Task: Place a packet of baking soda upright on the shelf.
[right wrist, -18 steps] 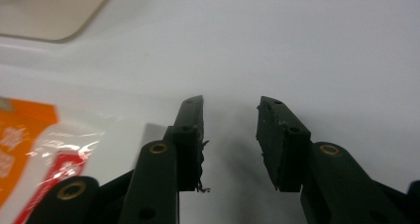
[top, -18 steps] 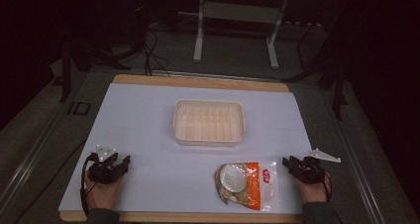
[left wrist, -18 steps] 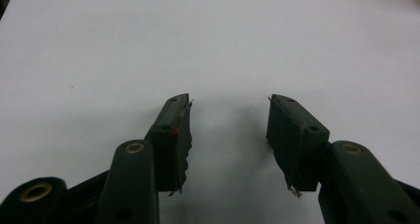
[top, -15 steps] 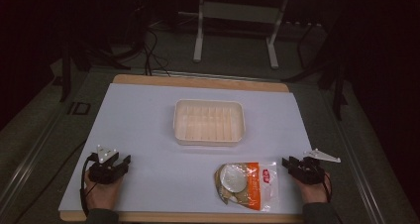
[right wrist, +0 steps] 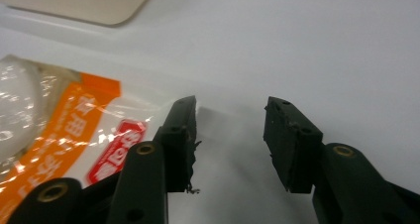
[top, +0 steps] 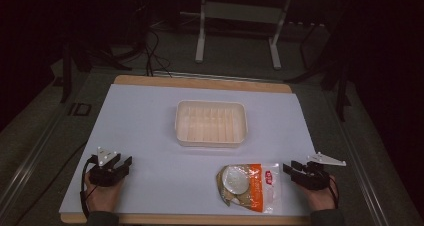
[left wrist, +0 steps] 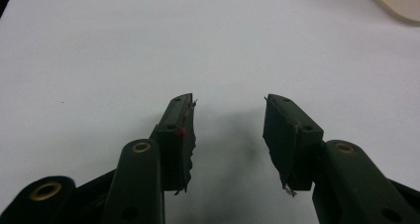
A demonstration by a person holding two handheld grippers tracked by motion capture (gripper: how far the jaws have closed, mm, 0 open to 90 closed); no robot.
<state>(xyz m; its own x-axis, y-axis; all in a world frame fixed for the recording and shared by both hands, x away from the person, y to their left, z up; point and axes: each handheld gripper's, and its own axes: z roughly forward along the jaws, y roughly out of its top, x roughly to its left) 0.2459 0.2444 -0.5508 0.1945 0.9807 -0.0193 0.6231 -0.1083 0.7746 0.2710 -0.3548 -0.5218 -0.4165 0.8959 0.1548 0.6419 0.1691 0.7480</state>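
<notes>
i see my left gripper (top: 121,164) low at the near left of the white table (top: 150,121), jaws spread, gripping nothing. my right gripper (top: 291,169) gapes empty just beside the orange-and-clear snack bag (top: 250,185); a ribbed cream tray (top: 211,123) sits mid-table.

one tray (top: 210,123), one packet (top: 248,184), two grippers

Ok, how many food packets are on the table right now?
1. The orange-and-clear packet lies flat near the front edge, just left of the right gripper and in front of the empty tray. The left gripper has none nearby.
</notes>
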